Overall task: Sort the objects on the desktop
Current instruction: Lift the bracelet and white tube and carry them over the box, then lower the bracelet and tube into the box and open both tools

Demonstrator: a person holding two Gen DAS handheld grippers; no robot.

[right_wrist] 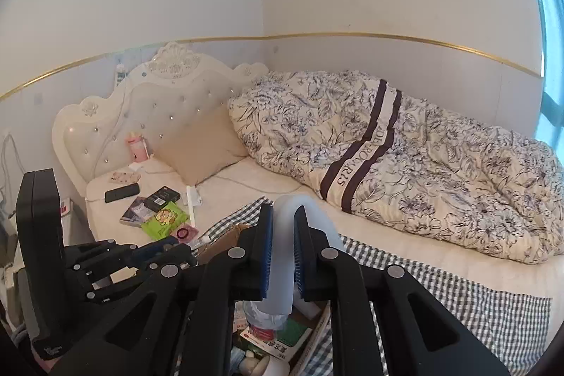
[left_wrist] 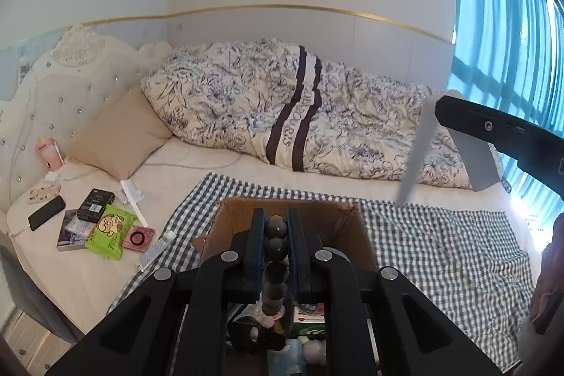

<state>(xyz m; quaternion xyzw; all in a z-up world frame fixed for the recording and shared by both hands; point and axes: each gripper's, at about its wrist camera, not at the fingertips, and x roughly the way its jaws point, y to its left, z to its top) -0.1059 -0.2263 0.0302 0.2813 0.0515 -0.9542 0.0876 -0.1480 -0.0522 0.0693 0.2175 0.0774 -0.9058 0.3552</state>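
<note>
Left tool (left_wrist: 276,228): we see it clenched on a string of dark, glossy, round beads (left_wrist: 276,247).
Bead axis: runs along the tool's fingers, pointing away from the camera, above the cardboard box (left_wrist: 347,228).
Right tool (right_wrist: 283,224): we note it gripping a pale, translucent, smooth plastic piece (right_wrist: 282,266), curved at its top.
Plastic axis: lengthwise between the fingers, lower end over the box contents.
Box: brown corrugated card, open, on a checked cloth (left_wrist: 440,252) on the bed (left_wrist: 176,171).
</note>
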